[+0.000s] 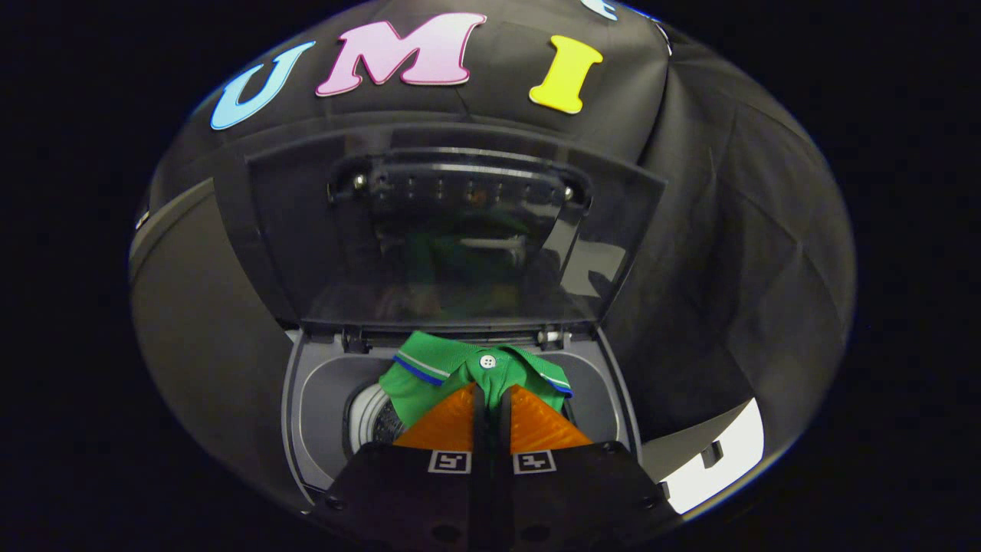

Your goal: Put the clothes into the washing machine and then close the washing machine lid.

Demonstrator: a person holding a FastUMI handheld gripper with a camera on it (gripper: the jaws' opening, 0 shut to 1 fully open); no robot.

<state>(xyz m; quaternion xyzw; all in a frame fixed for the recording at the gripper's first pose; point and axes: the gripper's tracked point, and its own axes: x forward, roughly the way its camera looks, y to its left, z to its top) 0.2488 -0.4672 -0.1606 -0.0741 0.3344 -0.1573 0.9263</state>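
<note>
A green polo shirt (pixel 441 368) with a blue-and-white striped collar and a white button hangs from my gripper (pixel 490 399), whose fingers are shut on its fabric just below the button. The shirt dangles over the open mouth of a grey top-loading washing machine (pixel 306 399). Part of the metal drum (pixel 372 422) shows left of the fingers, under the shirt. The machine's dark glass lid (pixel 452 230) stands upright beyond the shirt, hinged at the far rim, and mirrors a faint green patch.
Black cloth walls close in behind the lid and on both sides of the machine. A strip of white floor (pixel 720 460) shows to the right of the machine.
</note>
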